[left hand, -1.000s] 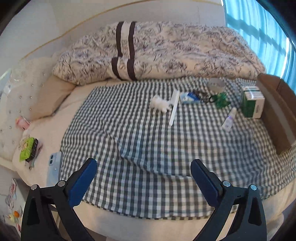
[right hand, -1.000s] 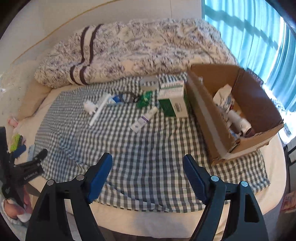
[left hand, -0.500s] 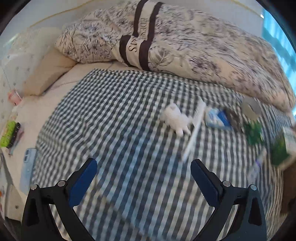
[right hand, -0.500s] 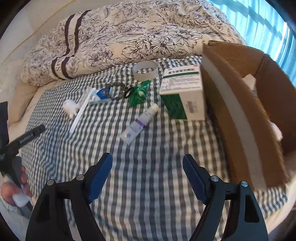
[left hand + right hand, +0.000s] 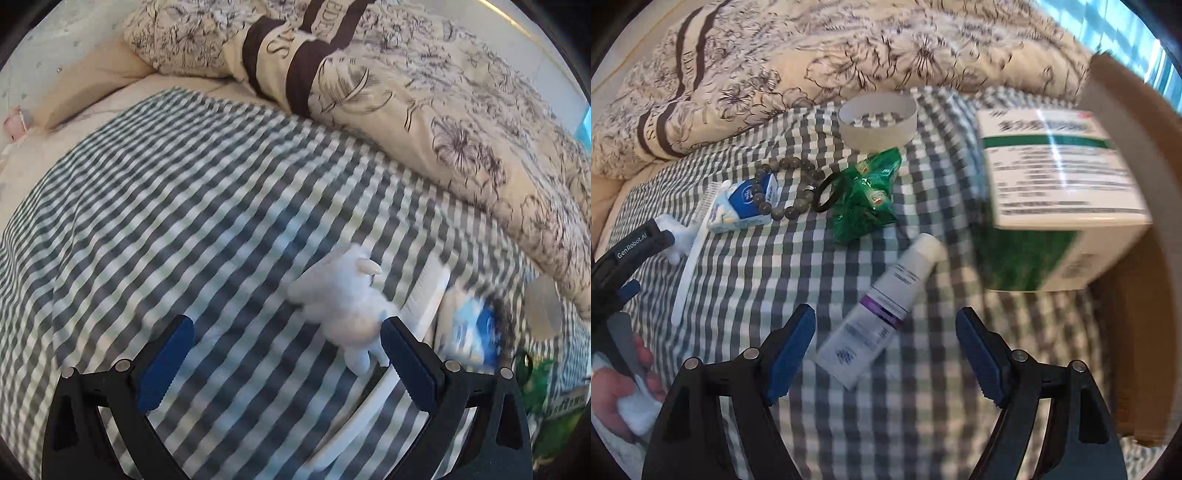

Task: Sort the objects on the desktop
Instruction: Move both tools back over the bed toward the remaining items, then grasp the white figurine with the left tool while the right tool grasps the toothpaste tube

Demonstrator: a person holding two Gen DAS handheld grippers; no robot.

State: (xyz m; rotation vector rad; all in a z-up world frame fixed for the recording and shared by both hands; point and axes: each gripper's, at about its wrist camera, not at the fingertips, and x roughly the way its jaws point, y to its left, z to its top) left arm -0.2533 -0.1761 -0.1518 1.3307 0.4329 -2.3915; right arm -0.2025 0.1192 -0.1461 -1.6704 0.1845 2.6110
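The tube [image 5: 882, 310] lies flat on the checked cloth [image 5: 746, 280], its long axis running on a slant: white cap [image 5: 929, 248] up and to the right toward the box [image 5: 1060, 192], crimped flat end down and left, just ahead of the right gripper [image 5: 885, 354]. It is white with a purple band across the middle and small dark print. That gripper's blue-padded jaws stand wide apart, empty, the tube's flat end lying between them in the view.

Past the tube sit a crumpled green packet [image 5: 868, 195], a black ring [image 5: 831, 192], a bead bracelet [image 5: 779, 184], a small blue-and-white carton [image 5: 742, 206] and a roll of tape [image 5: 877, 122]. The brown cardboard wall [image 5: 1134, 221] rises at the right, the box just beside it.

The left gripper [image 5: 286, 354] is also spread wide and holds nothing. A fluffy white toy [image 5: 343, 302] lies on the cloth close to its right finger [image 5: 410, 365], beside a long white comb [image 5: 424, 295] that slants up and right. The flowered quilt [image 5: 406, 92] is heaped behind.

Against a second ago, both grippers have come in much closer and lower: the tube, then small and far off, now fills the middle of the right view, and the toy has swung in near the left jaws. Nothing on the cloth has shifted. Both views are smeared with motion.
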